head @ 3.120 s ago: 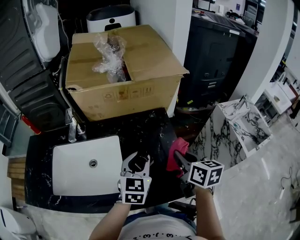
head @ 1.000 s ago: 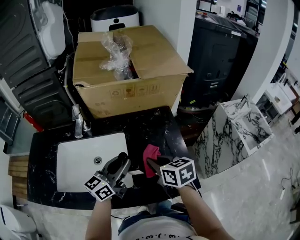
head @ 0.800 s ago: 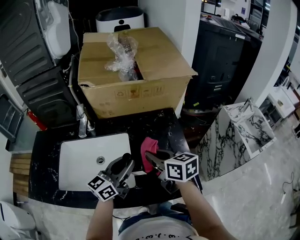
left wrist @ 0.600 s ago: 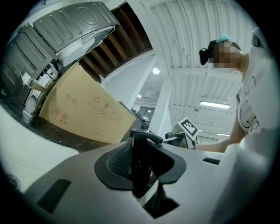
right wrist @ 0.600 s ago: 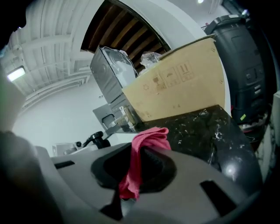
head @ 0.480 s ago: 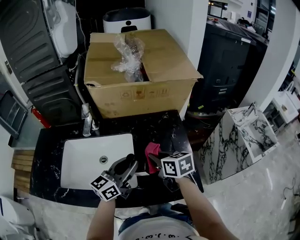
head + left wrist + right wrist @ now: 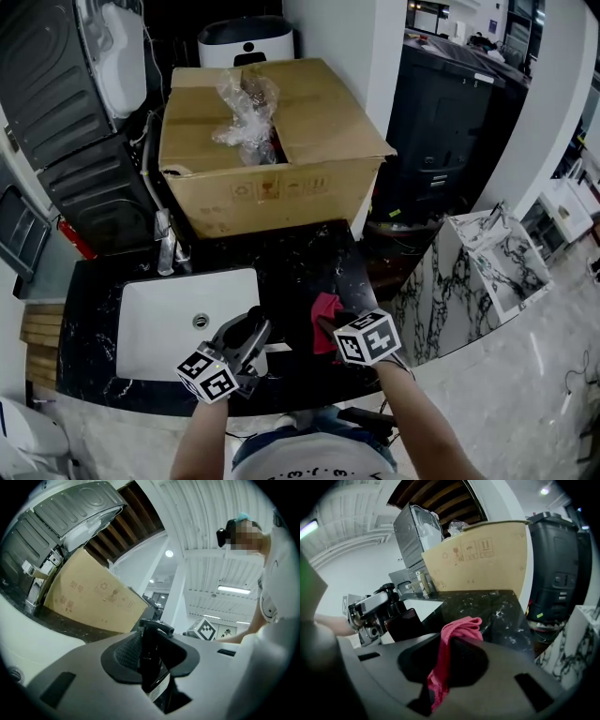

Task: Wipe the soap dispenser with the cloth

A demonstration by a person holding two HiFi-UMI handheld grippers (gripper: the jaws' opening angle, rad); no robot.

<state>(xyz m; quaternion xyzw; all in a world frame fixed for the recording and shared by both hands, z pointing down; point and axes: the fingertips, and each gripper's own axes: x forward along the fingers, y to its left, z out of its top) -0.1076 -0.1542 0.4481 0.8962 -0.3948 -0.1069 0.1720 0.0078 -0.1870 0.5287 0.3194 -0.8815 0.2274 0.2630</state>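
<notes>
My left gripper (image 7: 249,332) is shut on the dark soap dispenser (image 7: 151,665), with its black pump head (image 7: 154,626) sticking out past the pads. In the head view it hangs over the front right corner of the white sink (image 7: 150,323). My right gripper (image 7: 330,328) is shut on a pink-red cloth (image 7: 324,312), which hangs in a bunch from between the jaws (image 7: 449,646). The cloth is just right of the dispenser, a small gap apart. In the right gripper view the left gripper (image 7: 370,610) and the dark bottle (image 7: 405,622) show at the left.
A large open cardboard box (image 7: 281,141) with crumpled plastic stands at the back of the black marble counter (image 7: 300,258). A chrome tap (image 7: 165,246) sits behind the sink. A marble-patterned cabinet (image 7: 478,262) stands lower at the right, and a white bin (image 7: 246,39) behind the box.
The right gripper has shifted right and down toward the counter's front edge with the cloth, slightly widening the gap to the dispenser. The left gripper has kept its place, still shut on the dispenser.
</notes>
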